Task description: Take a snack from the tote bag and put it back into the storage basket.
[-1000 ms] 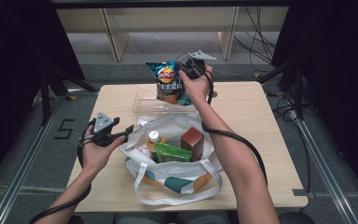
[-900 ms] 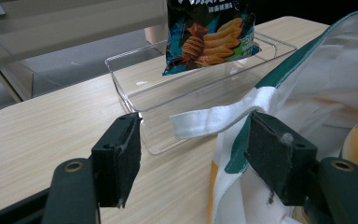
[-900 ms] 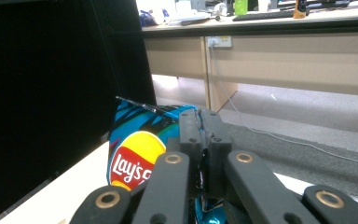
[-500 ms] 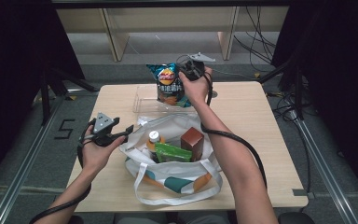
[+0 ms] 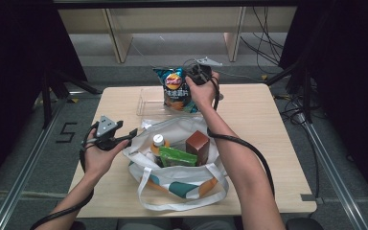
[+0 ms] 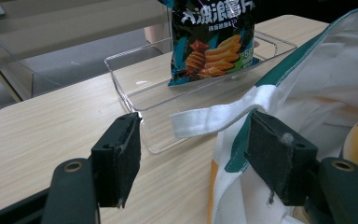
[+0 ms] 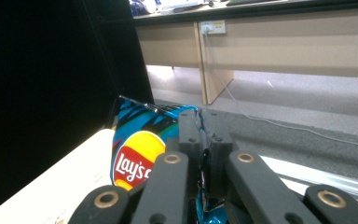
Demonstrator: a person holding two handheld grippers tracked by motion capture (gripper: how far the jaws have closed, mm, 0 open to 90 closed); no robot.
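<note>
- The right tool (image 5: pixel 195 76) is clamped tight on the top edge of the Lay's crisp bag (image 5: pixel 175 90), holding it upright at the far side of the desk (image 5: pixel 268 143).
- The bag's bottom sits in, or perhaps just above, the clear plastic tray (image 6: pixel 135 88); contact is hard to judge.
- The left tool (image 5: pixel 124 137) stands wide open at the near left rim of the white tote bag (image 5: pixel 182 179), its white handle strap (image 6: pixel 214 116) between the pads, not pressed.
- Inside the tote: a bottle (image 5: pixel 158 143), green packet (image 5: pixel 178 157), brown box (image 5: pixel 197 145).
</note>
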